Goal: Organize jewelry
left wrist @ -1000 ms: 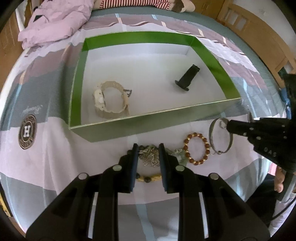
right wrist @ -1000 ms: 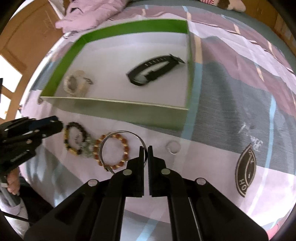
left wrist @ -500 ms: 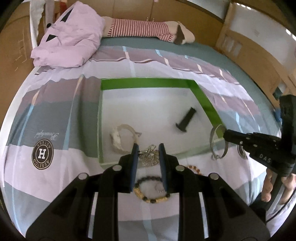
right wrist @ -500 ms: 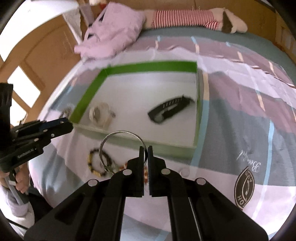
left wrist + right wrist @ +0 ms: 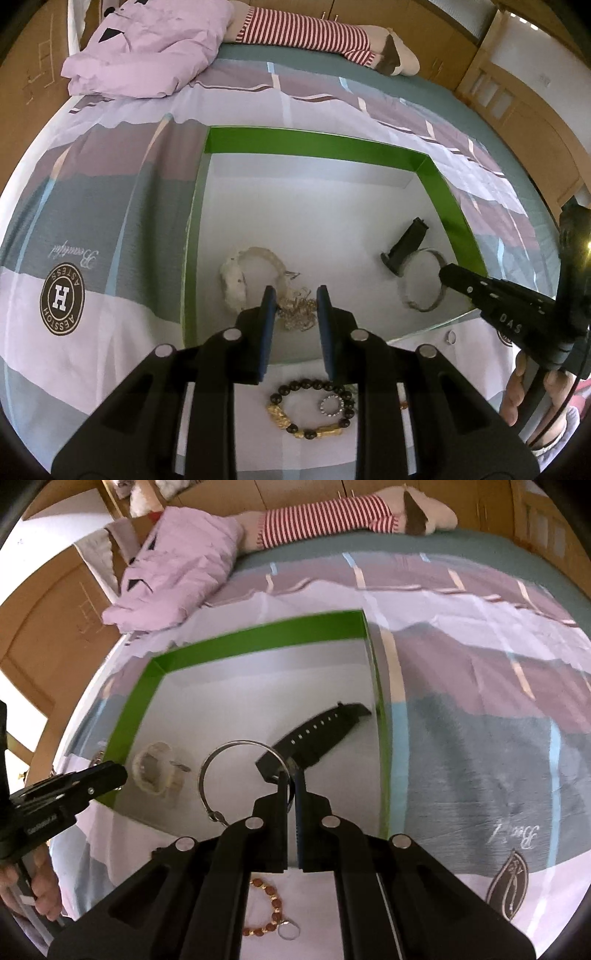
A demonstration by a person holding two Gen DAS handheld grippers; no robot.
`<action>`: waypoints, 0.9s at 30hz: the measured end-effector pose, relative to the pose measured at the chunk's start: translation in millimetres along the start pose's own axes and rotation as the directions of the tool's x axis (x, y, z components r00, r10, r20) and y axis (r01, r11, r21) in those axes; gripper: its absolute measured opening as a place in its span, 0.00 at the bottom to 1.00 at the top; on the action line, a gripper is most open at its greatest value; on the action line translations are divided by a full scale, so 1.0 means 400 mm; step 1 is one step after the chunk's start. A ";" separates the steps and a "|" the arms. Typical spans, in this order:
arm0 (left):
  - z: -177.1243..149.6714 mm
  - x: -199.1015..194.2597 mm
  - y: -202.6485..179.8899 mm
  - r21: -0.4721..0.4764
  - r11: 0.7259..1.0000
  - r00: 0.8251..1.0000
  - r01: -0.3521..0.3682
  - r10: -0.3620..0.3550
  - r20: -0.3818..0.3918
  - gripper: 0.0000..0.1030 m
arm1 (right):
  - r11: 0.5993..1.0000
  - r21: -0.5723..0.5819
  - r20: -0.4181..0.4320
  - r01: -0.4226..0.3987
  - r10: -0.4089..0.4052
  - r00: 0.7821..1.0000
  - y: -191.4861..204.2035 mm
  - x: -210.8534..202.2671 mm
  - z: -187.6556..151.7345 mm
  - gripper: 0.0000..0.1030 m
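Silver chain [image 5: 298, 312], bunched up, is pinched between the left gripper [image 5: 294, 308] fingers above the near part of the green-walled box [image 5: 314, 142]. Right gripper [image 5: 292, 775], fingers nearly together, grips a silver bangle [image 5: 207, 766] over the box floor beside a black watch strap [image 5: 317, 734]. Beaded bracelets [image 5: 314, 410] lie on the bedspread [image 5: 110, 206] near the box.

Box [image 5: 317, 142] walls green inside, floor white. Bedspread [image 5: 110, 192] in lilac, grey-teal and mauve blocks with thin pale stripes, brown round "H" logo [image 5: 62, 299]. Pillow [image 5: 306, 35] red-white striped. Watch strap [image 5: 319, 734] black, bangle [image 5: 236, 775] silver, bead bracelet [image 5: 314, 410] black and gold
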State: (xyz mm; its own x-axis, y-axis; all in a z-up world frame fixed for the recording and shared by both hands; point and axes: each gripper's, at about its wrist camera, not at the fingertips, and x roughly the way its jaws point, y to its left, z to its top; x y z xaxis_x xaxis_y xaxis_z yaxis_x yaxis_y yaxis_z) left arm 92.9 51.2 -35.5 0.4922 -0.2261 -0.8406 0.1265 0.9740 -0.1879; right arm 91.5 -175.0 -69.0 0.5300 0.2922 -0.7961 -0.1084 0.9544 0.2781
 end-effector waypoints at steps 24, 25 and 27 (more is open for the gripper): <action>-0.169 0.058 -0.023 0.121 0.992 0.964 -0.041 0.071 -0.256 0.32 | 0.986 -0.146 -0.313 -0.083 0.033 0.949 0.060 0.025 -0.153 0.27; -0.171 0.064 -0.022 0.121 0.992 0.962 -0.043 0.073 -0.263 0.32 | 0.985 -0.159 -0.320 -0.065 0.010 0.947 0.069 0.043 -0.157 0.27; -0.174 0.075 -0.014 0.114 0.992 0.958 -0.052 0.082 -0.275 0.32 | 0.983 -0.179 -0.317 -0.030 -0.028 0.948 0.083 0.068 -0.159 0.27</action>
State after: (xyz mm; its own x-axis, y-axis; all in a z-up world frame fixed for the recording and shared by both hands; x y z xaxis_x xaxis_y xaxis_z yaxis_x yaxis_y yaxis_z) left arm 47.0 40.1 -95.2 0.2450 -0.1329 -0.9604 0.1979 0.9766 -0.0847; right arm 48.7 -131.6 -115.5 0.2394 0.2694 -0.9328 -0.2731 0.9406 0.2016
